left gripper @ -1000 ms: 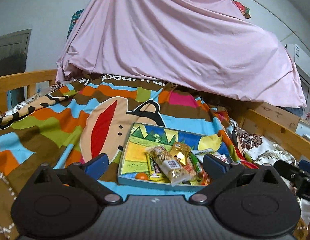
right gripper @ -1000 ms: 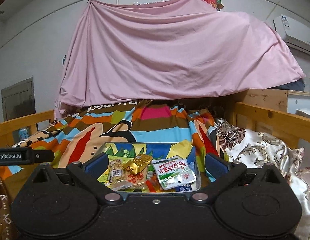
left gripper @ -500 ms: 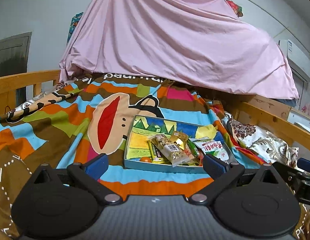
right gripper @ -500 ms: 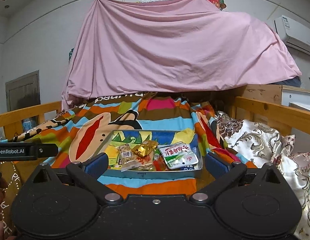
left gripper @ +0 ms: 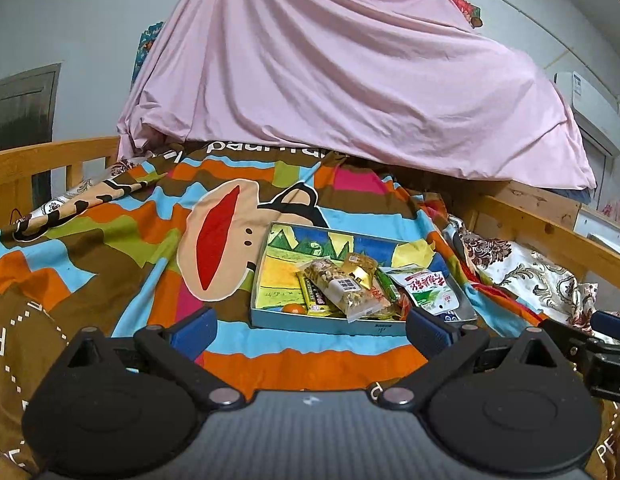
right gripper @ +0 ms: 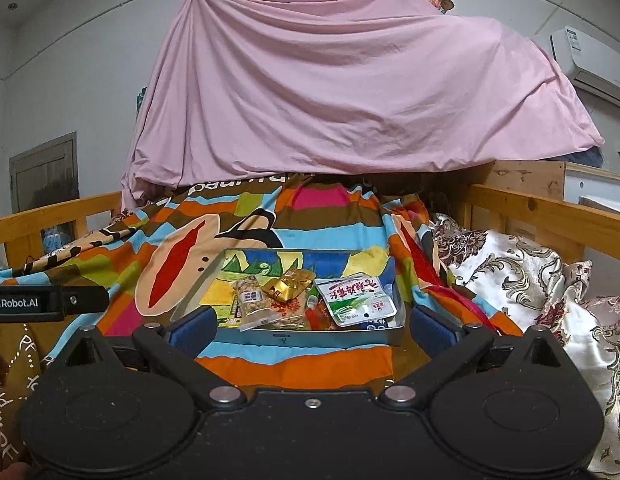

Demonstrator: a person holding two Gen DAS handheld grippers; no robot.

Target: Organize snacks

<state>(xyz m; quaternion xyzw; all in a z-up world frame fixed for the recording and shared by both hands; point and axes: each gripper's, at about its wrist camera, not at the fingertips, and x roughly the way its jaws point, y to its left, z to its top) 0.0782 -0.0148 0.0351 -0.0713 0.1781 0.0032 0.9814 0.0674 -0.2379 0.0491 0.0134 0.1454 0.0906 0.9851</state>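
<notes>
- The left tongs [left gripper: 311, 330] stand wide apart with nothing between the blue pads [left gripper: 193, 330]; they hover over the striped bedspread [left gripper: 110, 240], short of the tray.
- The right tongs [right gripper: 311, 326] are likewise spread wide and hold nothing; their pads frame the near wall of the tray [right gripper: 302, 338] without touching it, as far as this low angle shows.
- The snacks sit heaped in the near right part of the shallow tray, which lies flat on the bed; its painted floor is bare at the far and left side.
- On top of the heap lies a clear packet of nuts [right gripper: 252, 300], with a gold foil packet [right gripper: 288, 284] just beside it and partly over it.
- A white and green pouch with red lettering [right gripper: 355, 294] leans against the tray's right wall.
- A small orange round thing [left gripper: 292, 309] rests in the near left corner of the heap; what it is cannot be told.
- Beneath these are green and yellow wrappers [left gripper: 315, 300], mostly hidden.
- A pink sheet [right gripper: 349, 100] hangs draped behind the bed, and a wooden rail [right gripper: 549, 216] runs along the right, with a floral cream quilt [right gripper: 521, 272] bunched against it.
- Nothing stands between either pair of tongs and the tray.
- The left tool's black arm shows at the left edge of the right wrist view.
</notes>
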